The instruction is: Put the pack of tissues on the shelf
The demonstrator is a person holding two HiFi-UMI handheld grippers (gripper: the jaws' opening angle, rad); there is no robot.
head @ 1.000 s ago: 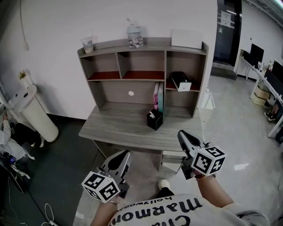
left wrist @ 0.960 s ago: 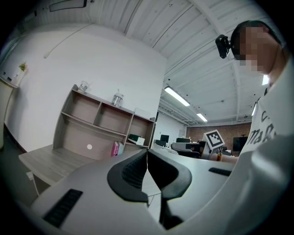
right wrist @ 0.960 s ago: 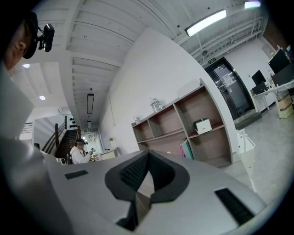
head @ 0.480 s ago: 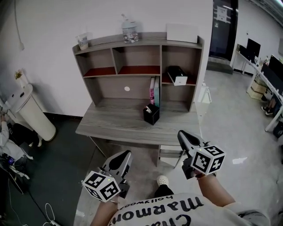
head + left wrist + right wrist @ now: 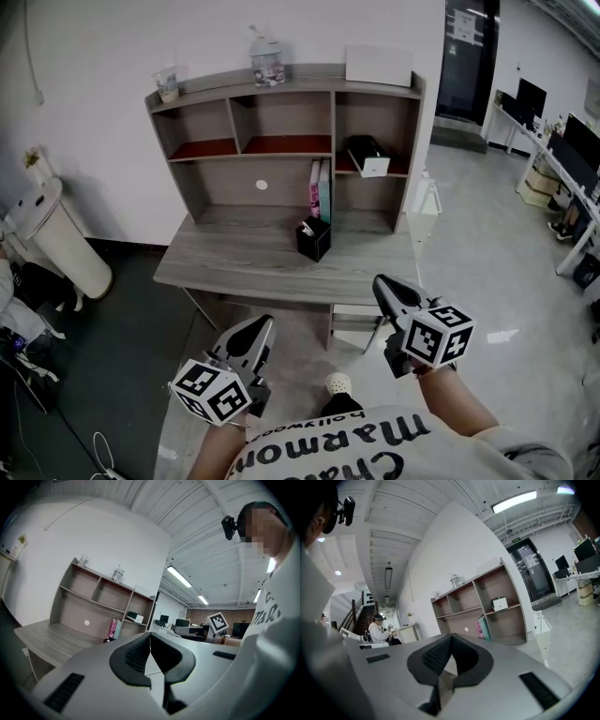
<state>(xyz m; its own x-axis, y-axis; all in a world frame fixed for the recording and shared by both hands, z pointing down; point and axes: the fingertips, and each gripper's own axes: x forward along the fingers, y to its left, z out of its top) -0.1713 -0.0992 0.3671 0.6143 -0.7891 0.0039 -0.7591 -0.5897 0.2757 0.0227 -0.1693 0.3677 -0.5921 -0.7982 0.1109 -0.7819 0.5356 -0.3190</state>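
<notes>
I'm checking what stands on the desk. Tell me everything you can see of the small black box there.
The small black box is dark and squarish, standing upright on the grey wood-grain desk, turned a little cornerwise. Something pale pokes from its open top; what it is cannot be made out. It stands just before the upright pink and teal books, right of the desk's middle. Only the desk plainly touches it.
</notes>
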